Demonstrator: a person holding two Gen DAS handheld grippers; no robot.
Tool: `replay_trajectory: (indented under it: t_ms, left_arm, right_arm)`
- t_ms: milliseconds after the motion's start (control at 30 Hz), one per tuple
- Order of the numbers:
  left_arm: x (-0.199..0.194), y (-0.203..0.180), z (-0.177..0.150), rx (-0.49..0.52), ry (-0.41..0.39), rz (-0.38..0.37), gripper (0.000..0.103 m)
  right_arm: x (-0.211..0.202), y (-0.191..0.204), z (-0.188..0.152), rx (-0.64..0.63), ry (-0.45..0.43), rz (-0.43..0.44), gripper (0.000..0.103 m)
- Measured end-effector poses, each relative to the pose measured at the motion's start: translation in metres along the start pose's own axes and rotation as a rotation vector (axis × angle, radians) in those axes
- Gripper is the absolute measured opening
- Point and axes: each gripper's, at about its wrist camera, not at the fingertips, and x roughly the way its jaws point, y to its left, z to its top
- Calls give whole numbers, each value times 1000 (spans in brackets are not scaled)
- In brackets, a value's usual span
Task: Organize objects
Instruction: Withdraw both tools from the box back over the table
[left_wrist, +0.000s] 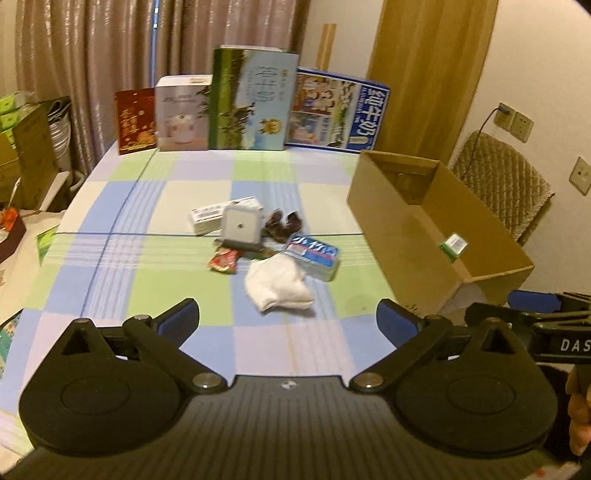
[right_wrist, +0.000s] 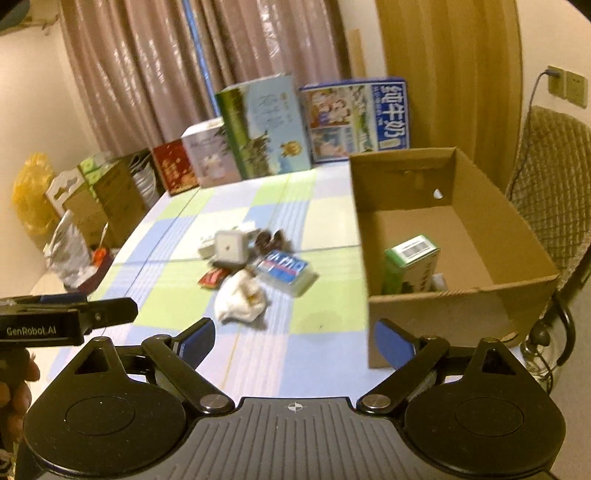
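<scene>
Since both sets of tongs, left gripper (left_wrist: 287, 317) and right gripper (right_wrist: 293, 338), are spread wide and empty, nothing's grabbed yet; going left to right mid-table: red snack packet (left_wrist: 223, 260) looks light and crinkly, pinch an edge; white cloth (left_wrist: 279, 288) is soft, bunch its middle; blue tissue pack (left_wrist: 313, 256) squishy, writing unreadable; cardboard box (right_wrist: 476, 295) already holds 1 green carton (right_wrist: 412, 258); the tools read "GenRobot.AI" and "DAS"
</scene>
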Motion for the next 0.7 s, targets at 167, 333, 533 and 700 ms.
replay_trajectory:
  t_ms: [167,333,533,700]
  left_arm:
    - [-4,17,-8,-22,0,24,101]
    - [-4,29,-10,-40,-4,36,101]
    - [0,36,-8,-44,-1,37,101]
    - [11,36,-6,-19,11,39,101]
  right_arm:
    - [8,12,-6,-16,11,9,91]
    - [15,19,-10,-31,19,12,91]
    - [24,21,-14,-45,32,14,91]
    - [33,26,-17,-77,34,-12,91]
